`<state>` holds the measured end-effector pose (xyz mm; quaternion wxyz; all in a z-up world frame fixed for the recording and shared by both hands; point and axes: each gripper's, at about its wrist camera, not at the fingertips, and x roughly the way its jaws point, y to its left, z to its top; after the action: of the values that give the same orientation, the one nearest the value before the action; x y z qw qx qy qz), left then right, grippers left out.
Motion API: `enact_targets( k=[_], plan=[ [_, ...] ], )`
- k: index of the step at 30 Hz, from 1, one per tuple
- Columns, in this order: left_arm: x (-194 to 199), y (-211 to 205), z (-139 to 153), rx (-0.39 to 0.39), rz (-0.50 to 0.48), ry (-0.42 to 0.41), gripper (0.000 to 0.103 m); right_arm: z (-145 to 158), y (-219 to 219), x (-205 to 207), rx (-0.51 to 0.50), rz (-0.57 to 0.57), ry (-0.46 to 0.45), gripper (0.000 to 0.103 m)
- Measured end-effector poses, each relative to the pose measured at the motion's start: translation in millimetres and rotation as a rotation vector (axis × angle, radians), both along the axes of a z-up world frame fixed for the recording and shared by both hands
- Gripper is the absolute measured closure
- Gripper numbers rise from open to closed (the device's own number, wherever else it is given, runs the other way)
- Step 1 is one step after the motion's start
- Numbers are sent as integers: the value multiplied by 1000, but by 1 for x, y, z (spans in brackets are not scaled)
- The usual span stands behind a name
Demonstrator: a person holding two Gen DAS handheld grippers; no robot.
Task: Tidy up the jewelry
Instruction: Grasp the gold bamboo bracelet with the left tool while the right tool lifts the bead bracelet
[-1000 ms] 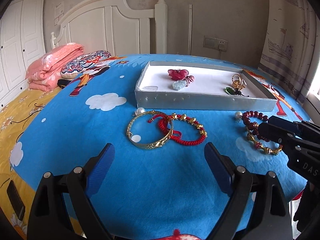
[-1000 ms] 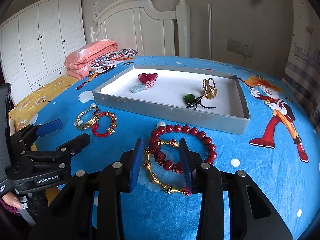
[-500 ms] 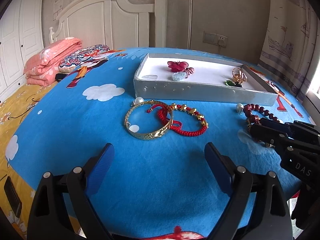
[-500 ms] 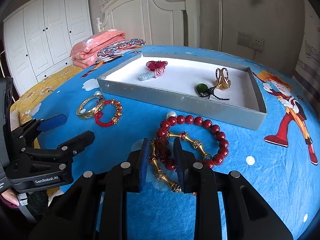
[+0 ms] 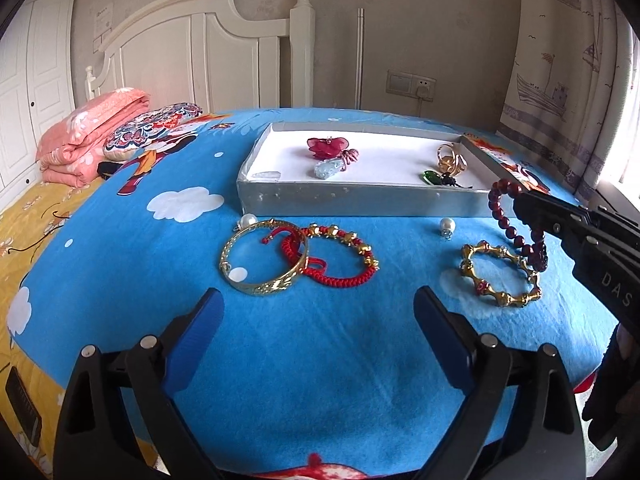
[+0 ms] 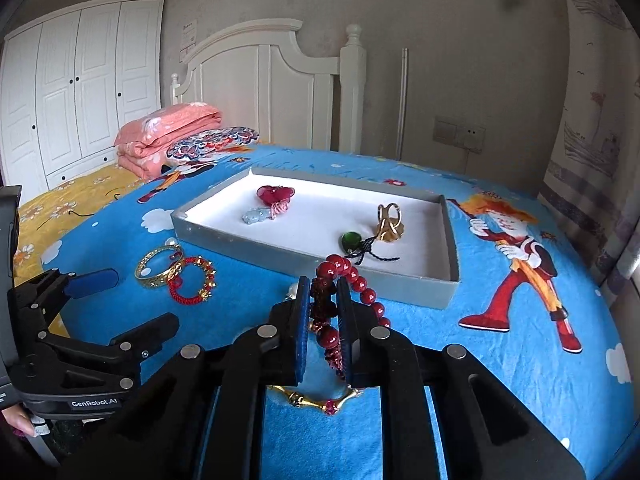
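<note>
My right gripper (image 6: 323,300) is shut on a red bead bracelet (image 6: 343,269) and holds it lifted above the blue bedspread, in front of the grey tray (image 6: 248,242); the bracelet (image 5: 505,216) also hangs from it in the left wrist view. A gold bamboo-link bracelet (image 5: 500,276) lies below it. My left gripper (image 5: 316,332) is open and empty, near a gold bangle (image 5: 262,258) and a red cord bracelet (image 5: 336,256). The tray (image 5: 360,200) holds a red flower piece (image 5: 328,146), a pale blue stone (image 5: 330,168), a gold ring (image 5: 450,158) and a green pendant (image 5: 432,177).
Two loose pearls (image 5: 248,221) (image 5: 446,225) lie in front of the tray. A folded pink quilt (image 5: 88,132) and a patterned pillow (image 5: 156,128) sit at the far left by the white headboard (image 5: 208,60). The bed's front edge is close below my grippers.
My right gripper closed on the red bead bracelet and lifted it off the bedspread, leaving the gold bamboo-link bracelet lying there. My left gripper stayed open and barely moved.
</note>
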<state>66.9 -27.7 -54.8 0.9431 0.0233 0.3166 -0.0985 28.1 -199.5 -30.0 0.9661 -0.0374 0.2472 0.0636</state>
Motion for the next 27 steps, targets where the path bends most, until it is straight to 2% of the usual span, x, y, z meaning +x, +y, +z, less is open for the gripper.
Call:
enact_targets(
  k=[4, 7, 10, 15, 17, 21, 24, 27],
  plan=[
    [6, -21, 6, -24, -54, 14, 18, 9, -18, -9, -2, -48, -26, 89],
    [9, -41, 7, -27, -82, 18, 19, 6, -29, -17, -7, -72, -20, 89],
    [12, -60, 3, -23, -98, 37, 26, 2, -42, -22, 9, -102, -9, 89],
    [19, -81, -6, -4, -83, 71, 27, -1, -65, -26, 51, -159, -7, 89],
    [22, -85, -9, 11, -69, 83, 32, -3, -74, -28, 65, -178, -7, 89],
    [24, -91, -8, 7, -66, 94, 34, -9, -85, -36, 75, -196, 3, 89],
    [19, -98, -9, 40, -63, 79, 47, -11, -88, -42, 80, -201, 8, 89],
    [13, -103, -9, 56, -68, 60, 72, -13, -85, -44, 83, -194, 12, 89]
  ],
)
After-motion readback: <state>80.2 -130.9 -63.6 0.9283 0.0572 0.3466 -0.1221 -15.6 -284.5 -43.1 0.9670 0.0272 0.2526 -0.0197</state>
